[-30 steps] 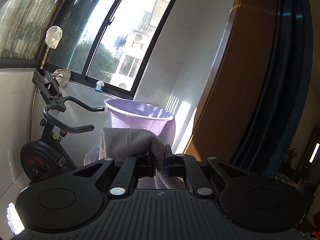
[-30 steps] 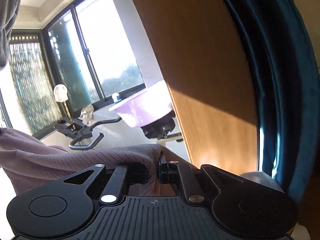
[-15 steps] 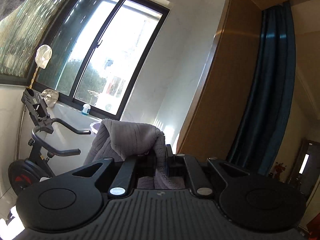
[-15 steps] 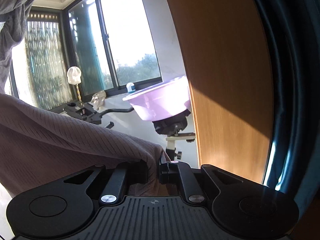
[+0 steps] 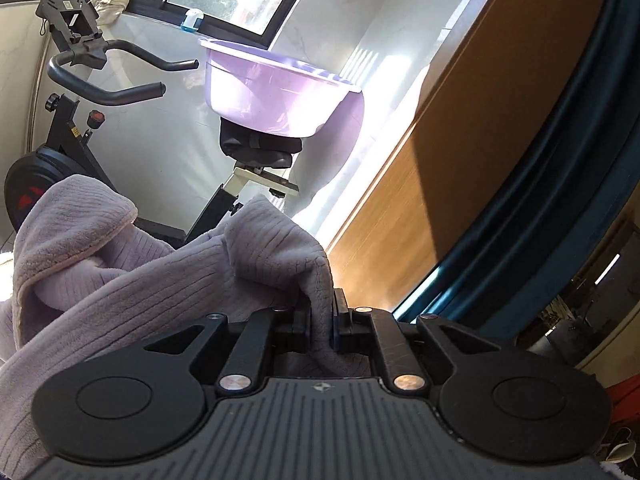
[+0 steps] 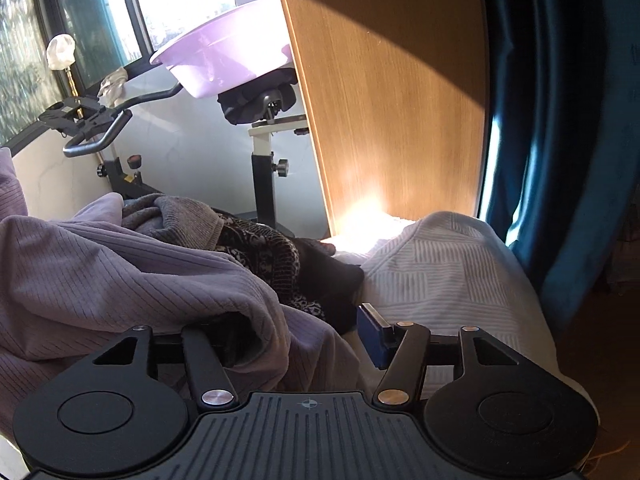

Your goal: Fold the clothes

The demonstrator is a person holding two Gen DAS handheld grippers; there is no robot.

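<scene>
In the left wrist view, the left gripper (image 5: 321,326) is clamped on a fold of the lilac ribbed garment (image 5: 160,276), probably pinning one corner so the cloth doesn't slump into a heap while it's laid out. Behind it there's an exercise bike (image 5: 80,92) with a purple basin (image 5: 276,96) parked on its seat, plus a sunny window and a wood panel (image 5: 480,140).

Over in the right wrist view, the right gripper (image 6: 320,336) has just been opening; its jaws stand apart with nothing pinched, the garment's edge draped over the left finger, so I'd guess it's letting its corner go. The garment lies on the bed, beside a pile of grey and patterned clothes (image 6: 248,240) and a white quilted cover (image 6: 448,276). Blue curtain (image 6: 560,140) on the right.
</scene>
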